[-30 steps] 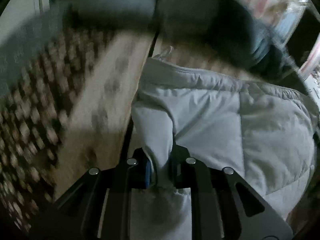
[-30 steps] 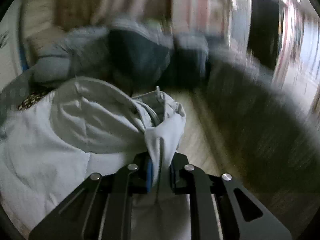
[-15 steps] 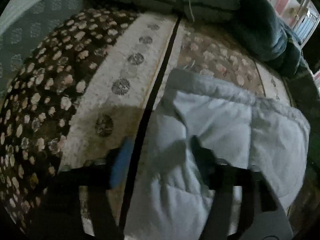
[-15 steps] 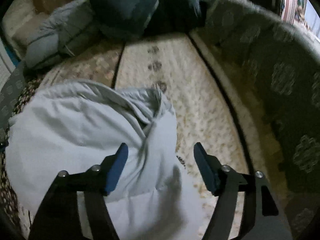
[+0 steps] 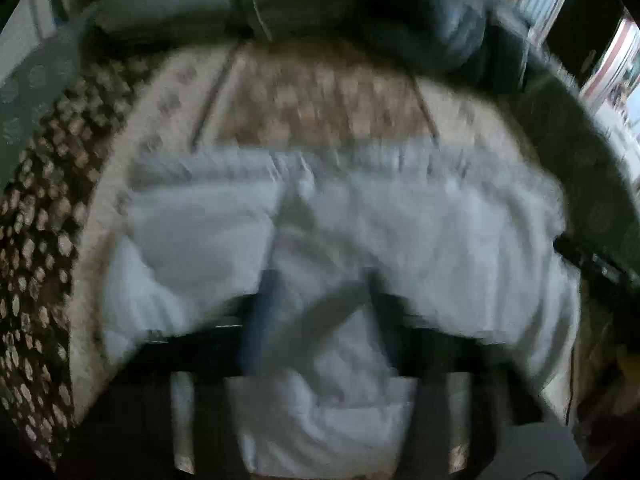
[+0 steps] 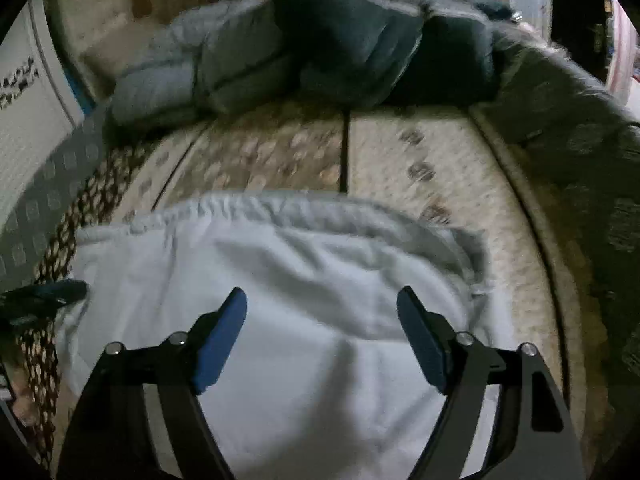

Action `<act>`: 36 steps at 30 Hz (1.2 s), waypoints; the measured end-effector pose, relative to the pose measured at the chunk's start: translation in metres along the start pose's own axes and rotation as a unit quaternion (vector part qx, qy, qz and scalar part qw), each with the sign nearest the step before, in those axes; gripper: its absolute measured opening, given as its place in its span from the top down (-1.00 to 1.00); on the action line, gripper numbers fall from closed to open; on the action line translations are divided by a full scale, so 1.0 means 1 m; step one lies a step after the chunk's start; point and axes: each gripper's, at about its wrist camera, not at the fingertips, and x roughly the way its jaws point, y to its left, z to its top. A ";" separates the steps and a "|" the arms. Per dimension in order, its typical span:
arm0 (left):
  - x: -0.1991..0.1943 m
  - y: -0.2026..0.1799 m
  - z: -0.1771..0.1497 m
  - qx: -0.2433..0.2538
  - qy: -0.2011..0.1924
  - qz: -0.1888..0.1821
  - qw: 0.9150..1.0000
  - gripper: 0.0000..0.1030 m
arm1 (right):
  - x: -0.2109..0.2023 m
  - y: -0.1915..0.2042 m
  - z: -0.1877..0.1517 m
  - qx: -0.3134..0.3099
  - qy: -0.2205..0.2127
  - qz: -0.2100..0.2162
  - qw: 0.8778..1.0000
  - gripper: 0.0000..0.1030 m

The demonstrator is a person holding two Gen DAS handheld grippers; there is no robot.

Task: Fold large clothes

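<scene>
Open rug ahead, clutter at the far end

Beyond the pale garment (image 6: pixel 280 280), bare patterned rug (image 6: pixel 400 160) lies clear; heaped dark clothes (image 6: pixel 340 40) block the far side, a dark raised edge (image 6: pixel 580 128) walls the right.

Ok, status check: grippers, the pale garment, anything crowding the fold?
Right gripper open, just closing, over the pale garment. Left gripper blurred, just closing above it. Garment lies bunched on the patterned cover. Dark clothes pile lies beyond, apart.

Matt cloth garment (image 6: pixel 304 280) — woven rug (image 6: pixel 460 168)

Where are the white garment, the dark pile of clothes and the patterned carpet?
White garment (image 6: pixel 304 280), right wrist view, middle of the cloth.
Dark pile of clothes (image 6: pixel 344 40), right wrist view, top fold.
Patterned carpet (image 6: pixel 440 152), right wrist view, bare pale strip.
</scene>
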 end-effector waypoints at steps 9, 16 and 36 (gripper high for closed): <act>0.067 0.010 0.019 -0.024 0.096 0.016 0.995 1.00 | 0.070 -0.004 0.001 0.008 0.092 -0.008 0.996 0.59; 0.087 -0.004 0.016 0.038 0.117 0.065 0.990 1.00 | 0.104 0.003 0.001 0.003 0.148 -0.020 0.989 0.65; 0.116 -0.005 0.024 0.052 0.151 0.067 0.985 1.00 | 0.134 -0.001 -0.001 0.009 0.177 -0.018 0.984 0.68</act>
